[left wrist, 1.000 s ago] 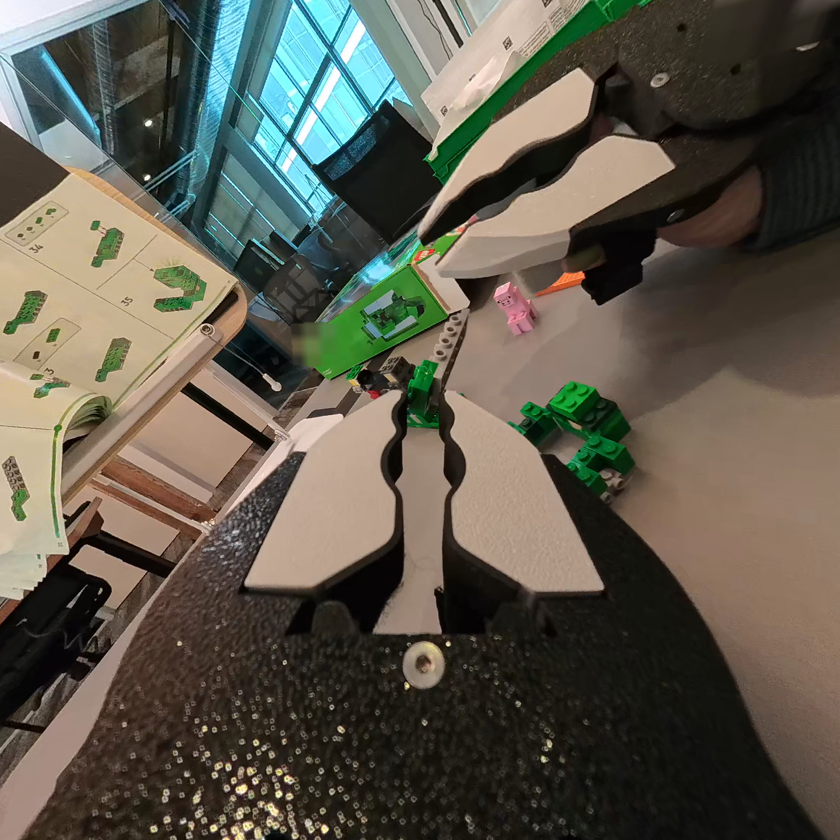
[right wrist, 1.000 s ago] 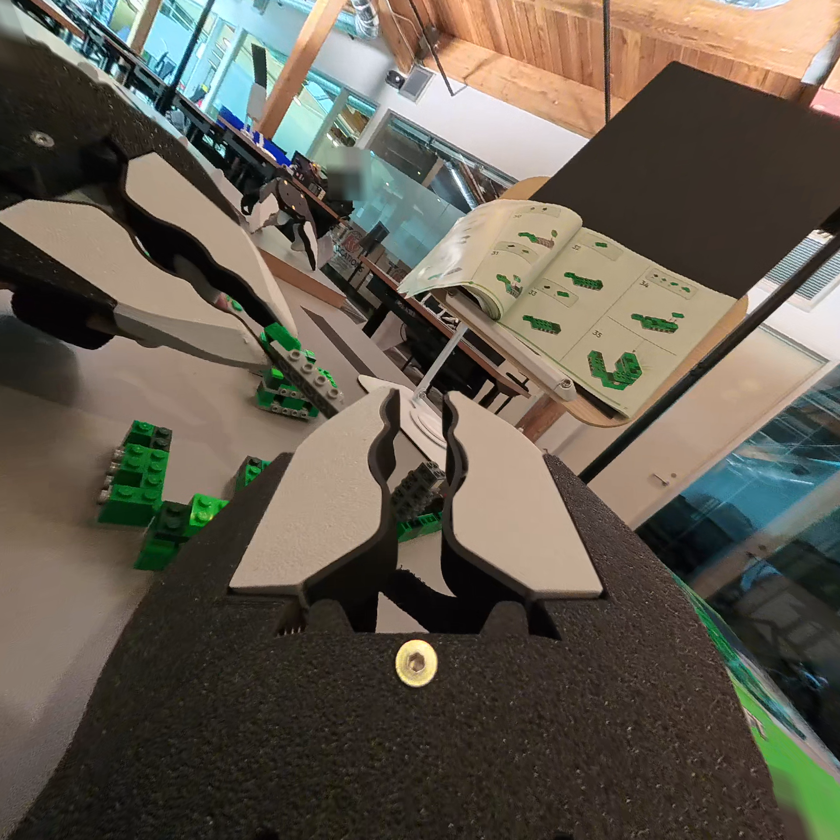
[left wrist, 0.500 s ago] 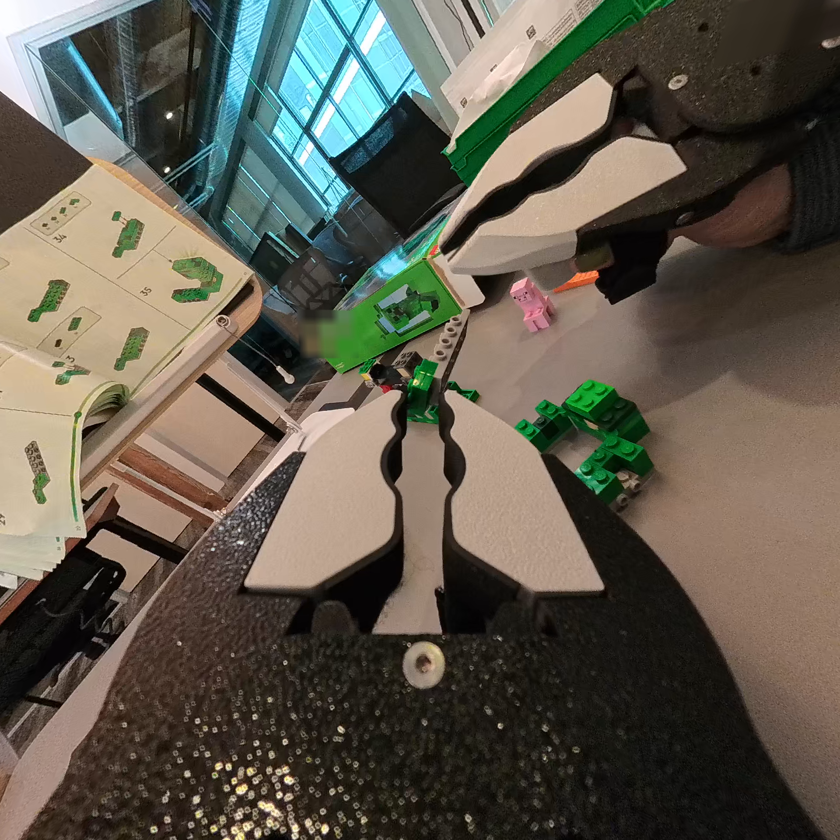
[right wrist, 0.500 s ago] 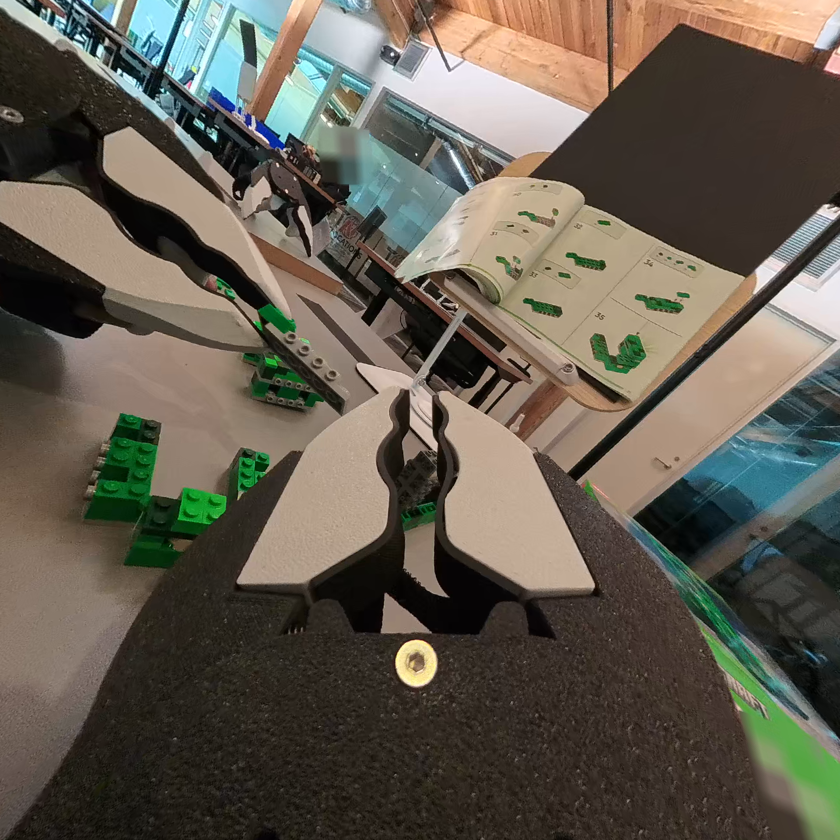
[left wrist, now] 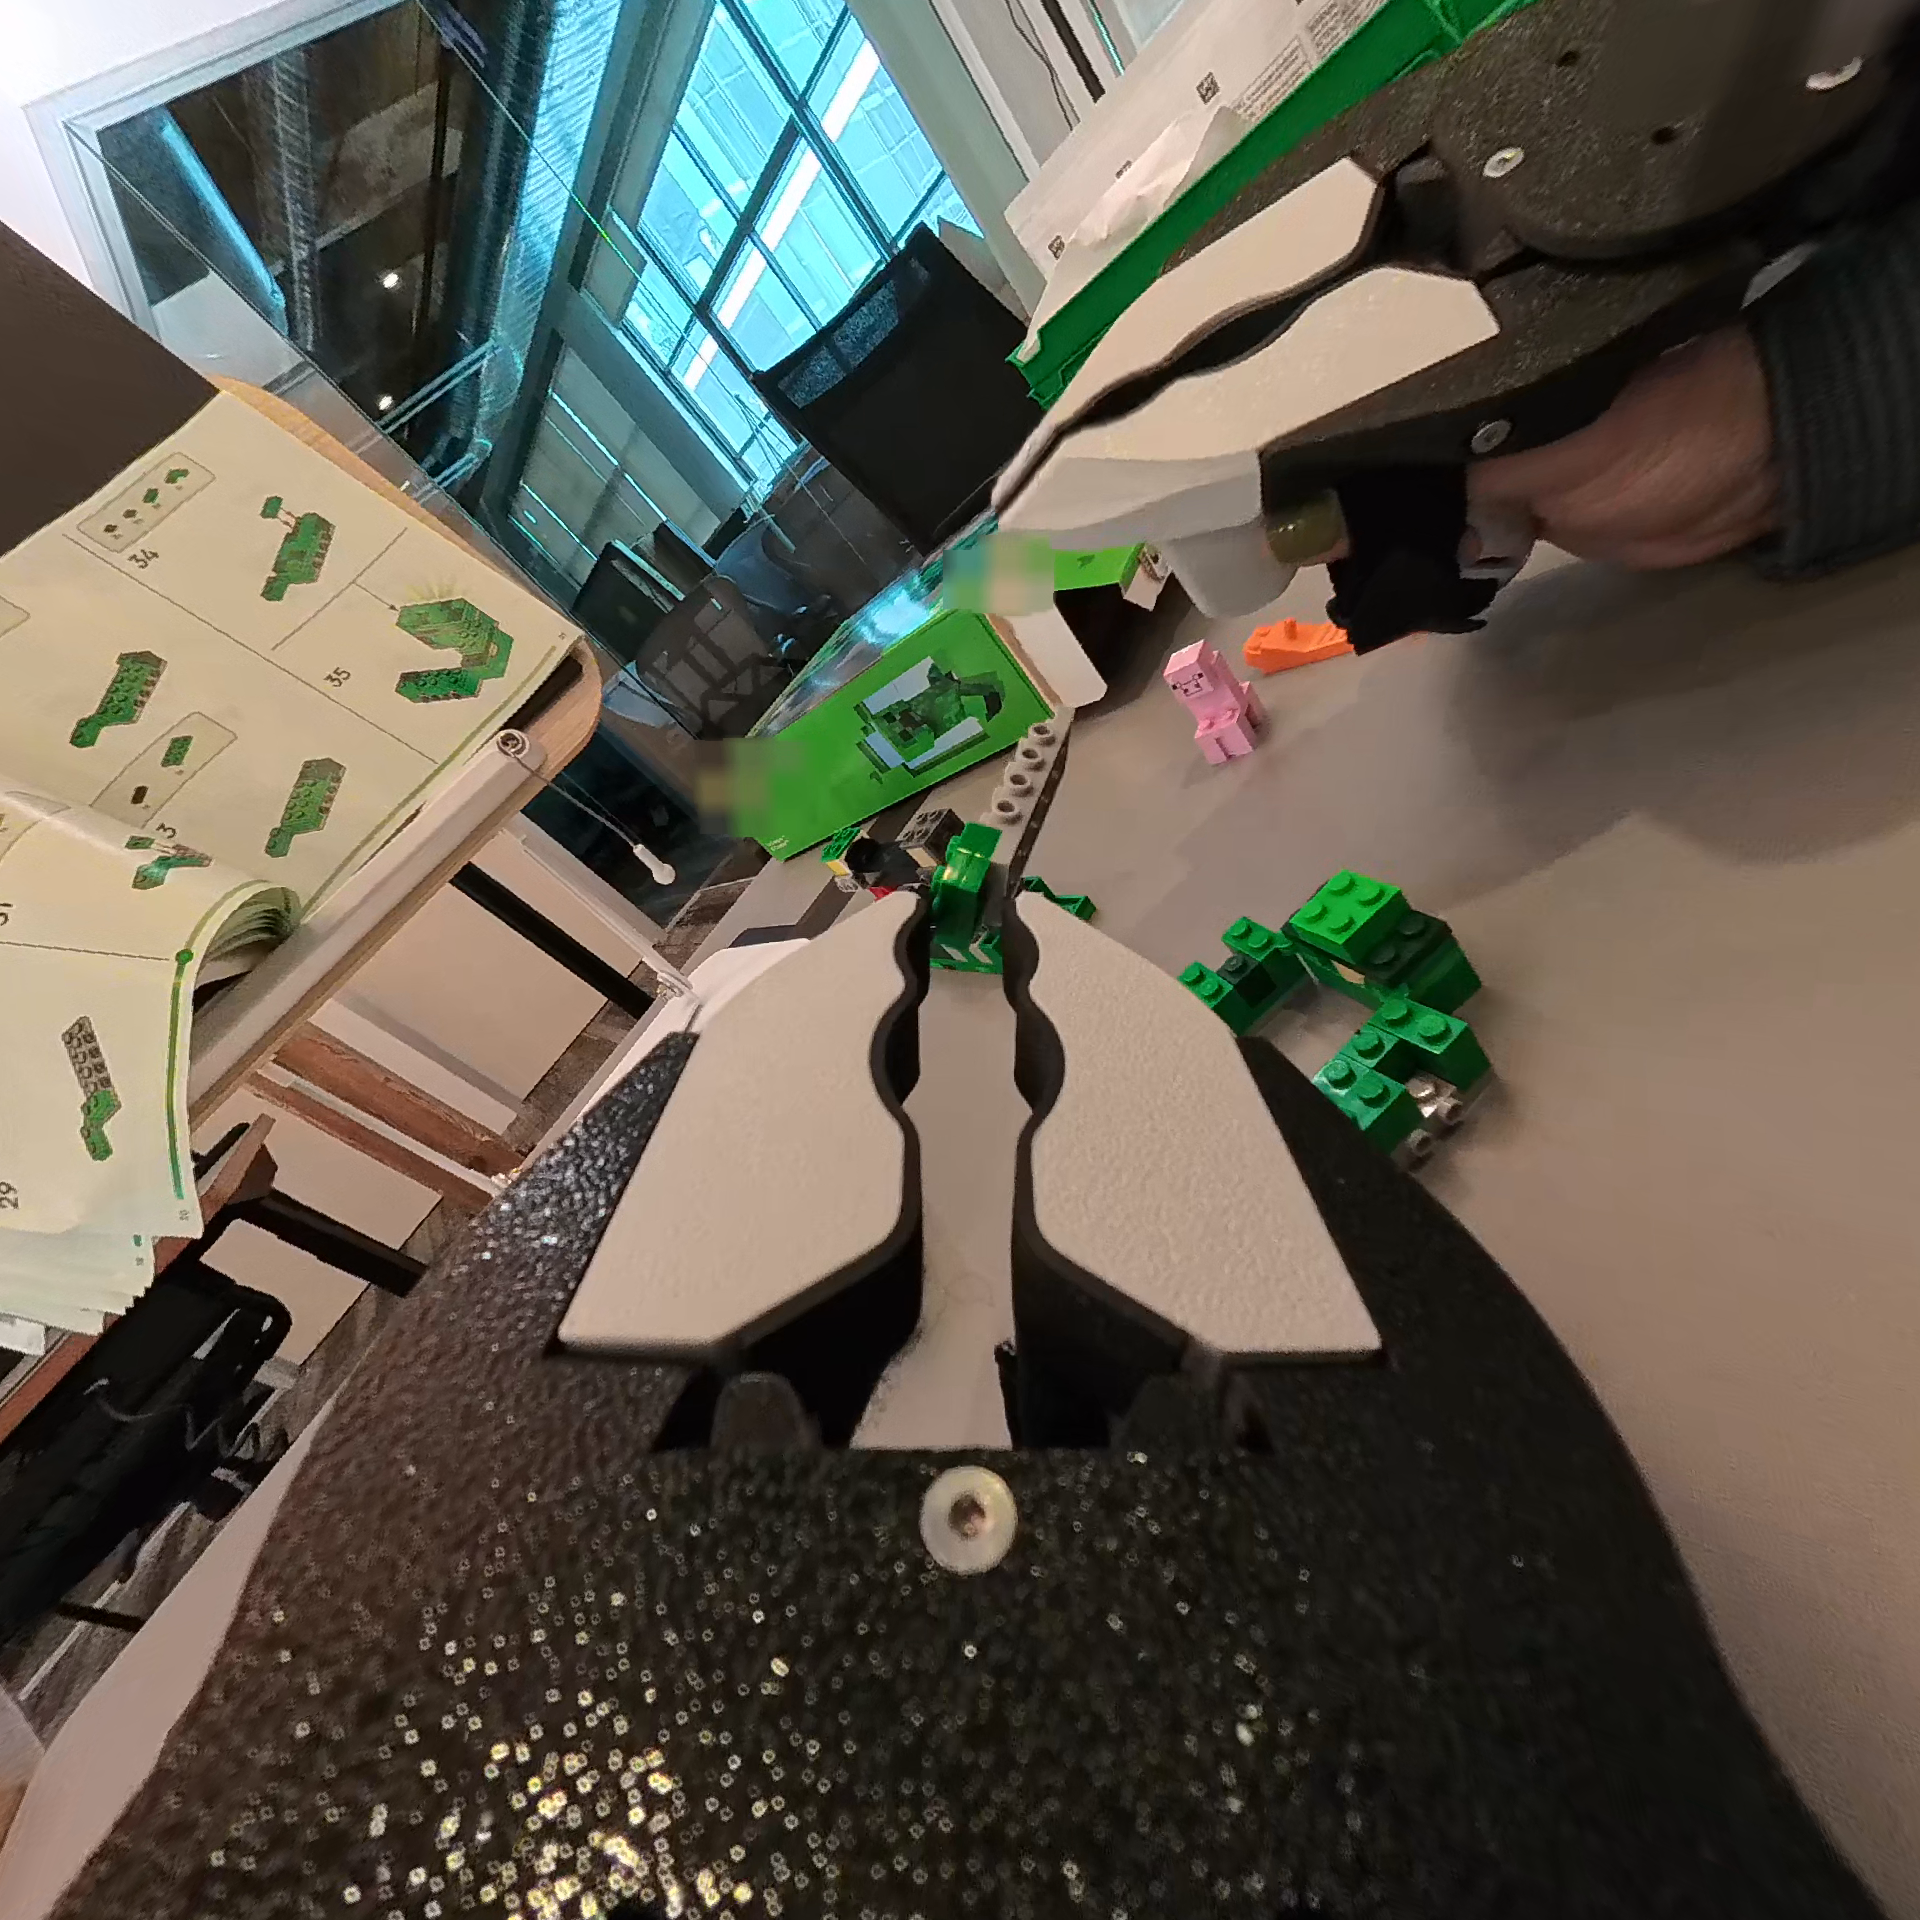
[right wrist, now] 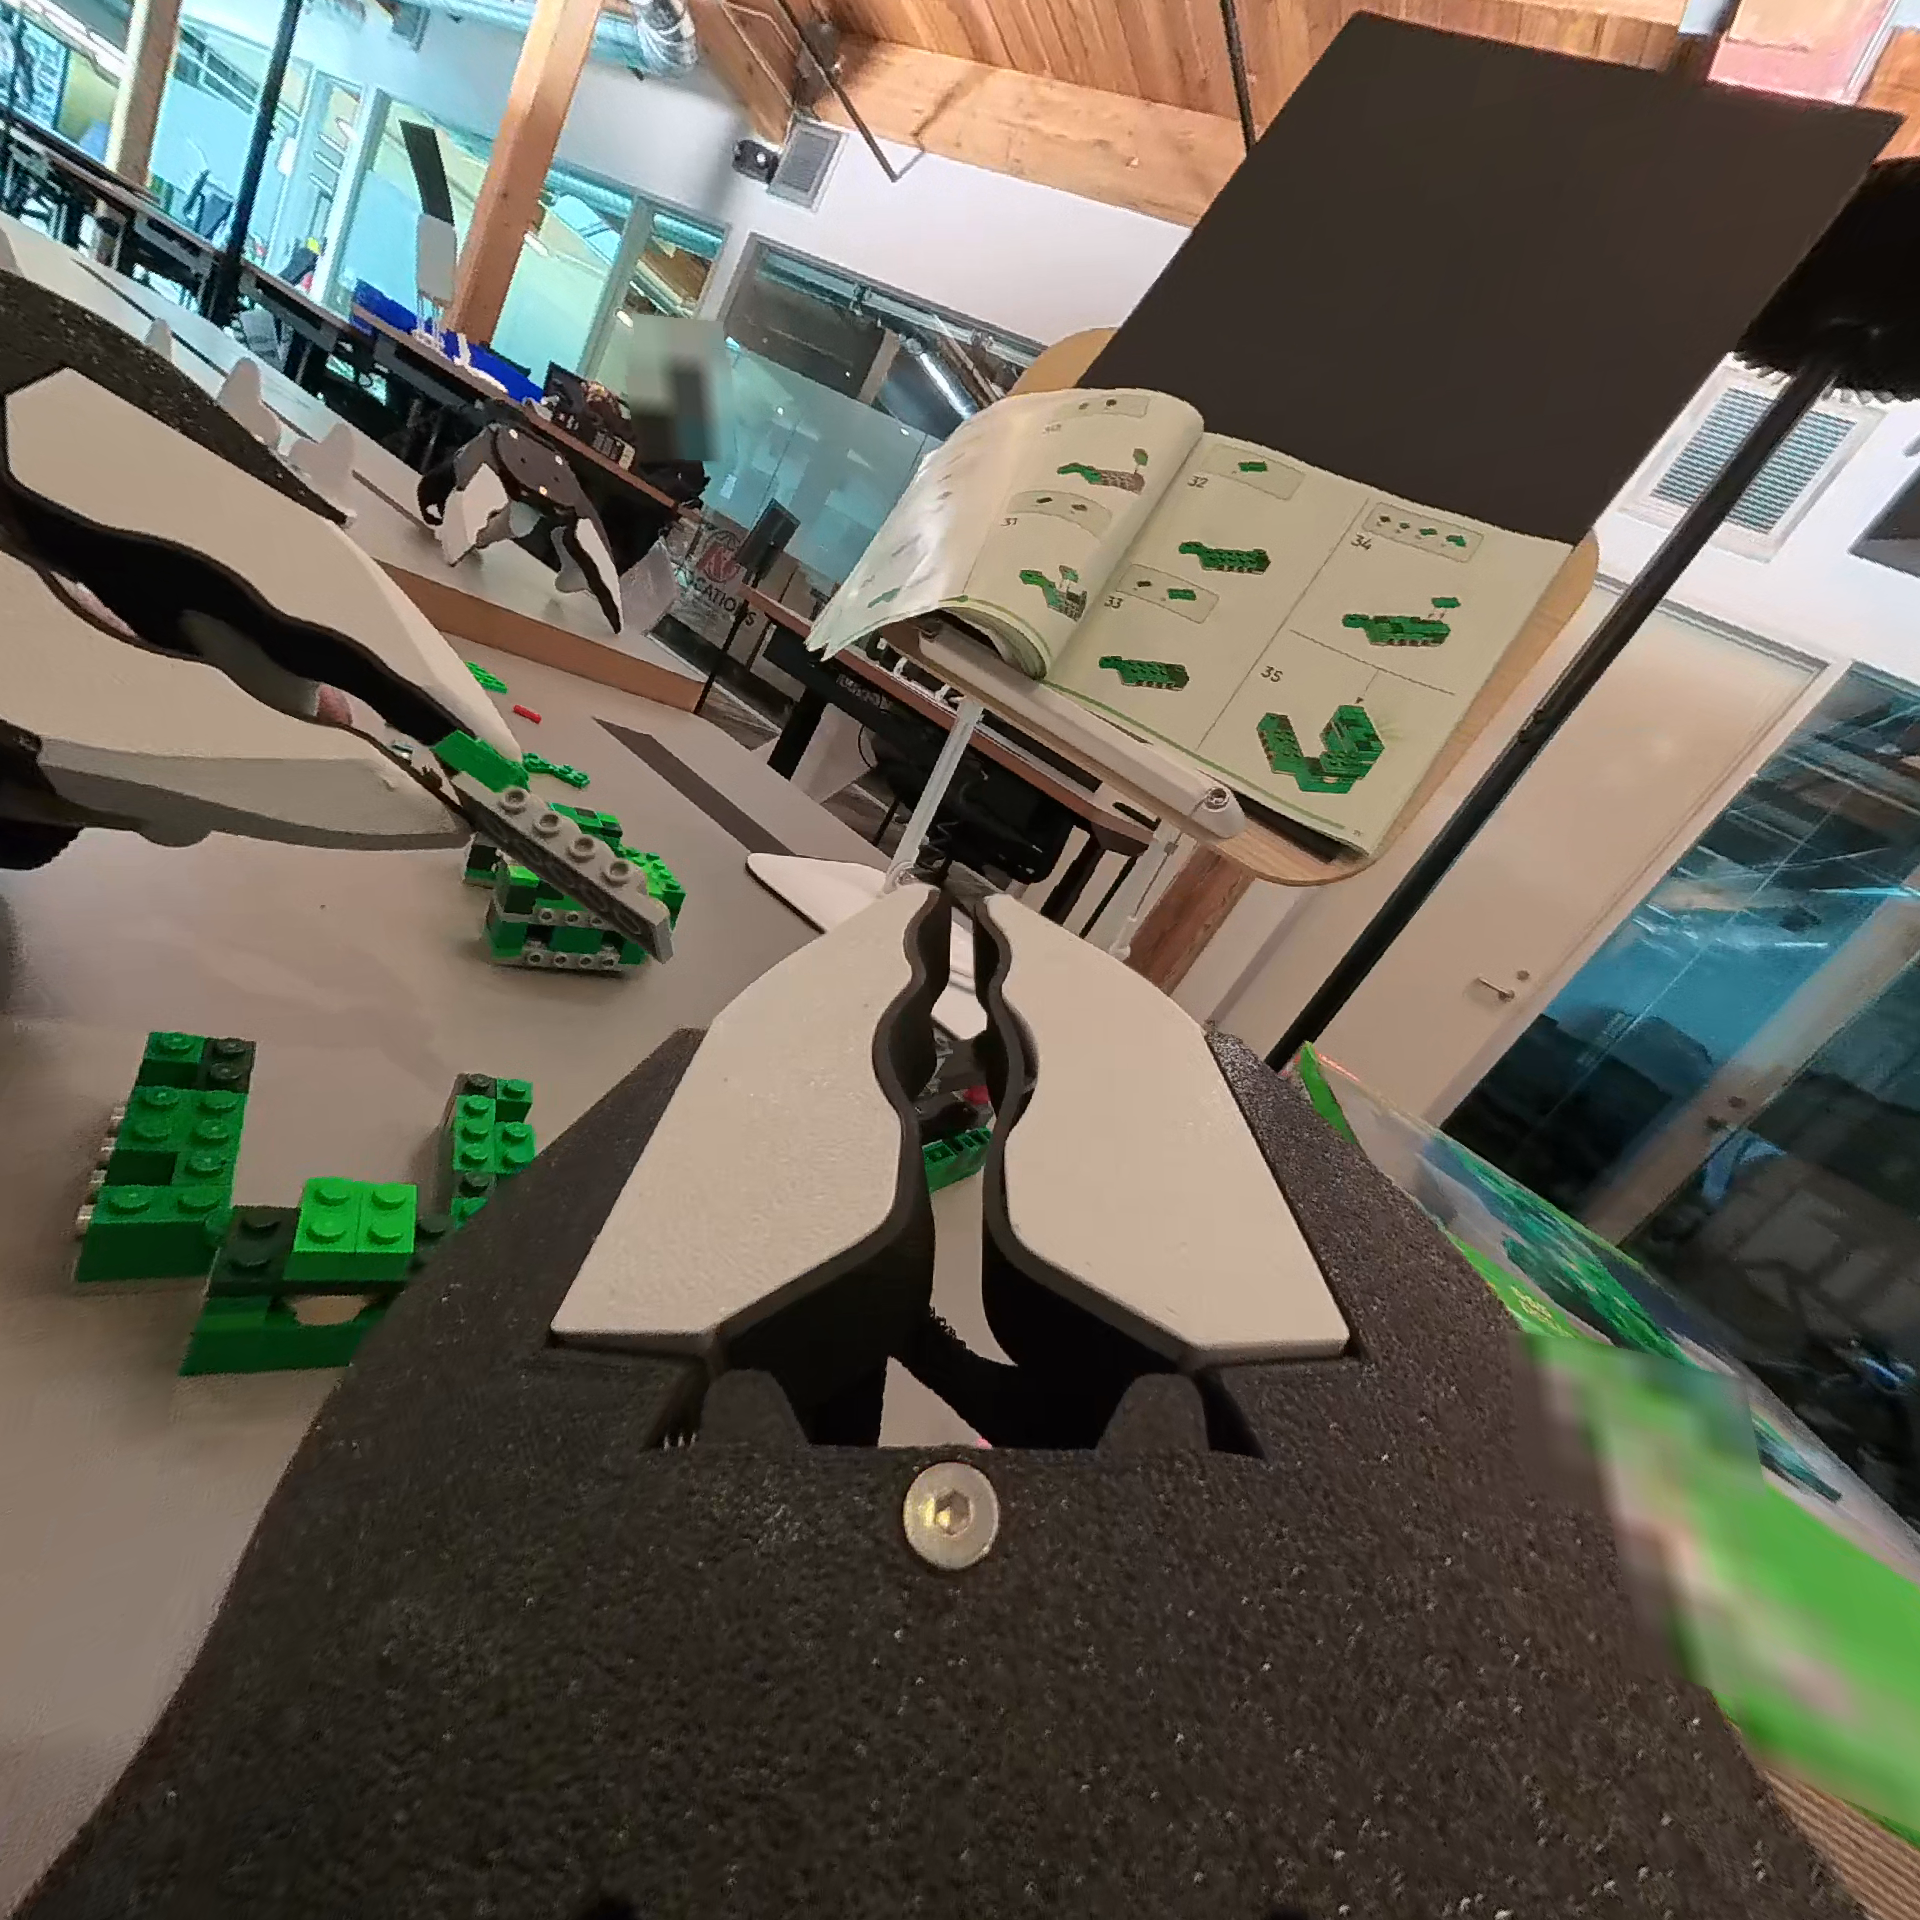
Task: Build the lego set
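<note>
Left gripper (left wrist: 966, 914) pinches a studded grey plate (right wrist: 577, 868) with a green brick on it, tilted above the grey table (left wrist: 1558, 1299). Right gripper (right wrist: 961, 914) nearly closed, whether gripping cannot be told. A blocky green curved assembly (right wrist: 223, 1216) lies just beside the plate.

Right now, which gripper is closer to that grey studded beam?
Left. The left gripper clamps one end of the grey studded beam, holding it tilted. The right gripper sits off to the side, apart from it.
</note>
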Available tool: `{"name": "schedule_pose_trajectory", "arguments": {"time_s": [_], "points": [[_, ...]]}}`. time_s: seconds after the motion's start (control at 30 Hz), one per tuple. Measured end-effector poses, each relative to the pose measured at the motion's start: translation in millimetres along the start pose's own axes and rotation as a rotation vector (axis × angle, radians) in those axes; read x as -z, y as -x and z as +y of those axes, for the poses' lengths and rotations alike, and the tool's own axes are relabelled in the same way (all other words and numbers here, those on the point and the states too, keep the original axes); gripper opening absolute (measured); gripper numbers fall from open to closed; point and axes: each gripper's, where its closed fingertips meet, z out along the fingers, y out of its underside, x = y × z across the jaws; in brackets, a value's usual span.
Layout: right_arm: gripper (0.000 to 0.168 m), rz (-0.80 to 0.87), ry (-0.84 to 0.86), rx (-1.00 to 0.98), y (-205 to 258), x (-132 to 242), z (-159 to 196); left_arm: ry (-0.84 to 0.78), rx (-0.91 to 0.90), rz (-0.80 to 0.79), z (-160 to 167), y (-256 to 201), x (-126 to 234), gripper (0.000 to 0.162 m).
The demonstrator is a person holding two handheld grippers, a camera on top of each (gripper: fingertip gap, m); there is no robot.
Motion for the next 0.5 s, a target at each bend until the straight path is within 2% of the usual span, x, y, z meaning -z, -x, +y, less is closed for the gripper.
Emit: {"name": "schedule_pose_trajectory", "arguments": {"time_s": [0.03,0.5], "points": [[0.003,-0.004,0.003,0.005,1.0,-0.4,0.5,0.000,-0.003,0.001,-0.1,-0.4,0.0,0.013],[0.001,-0.032,0.024,0.033,7.6,-2.5,3.6,0.006,-0.024,0.007,0.0,-2.9,-0.8,0.013]]}}
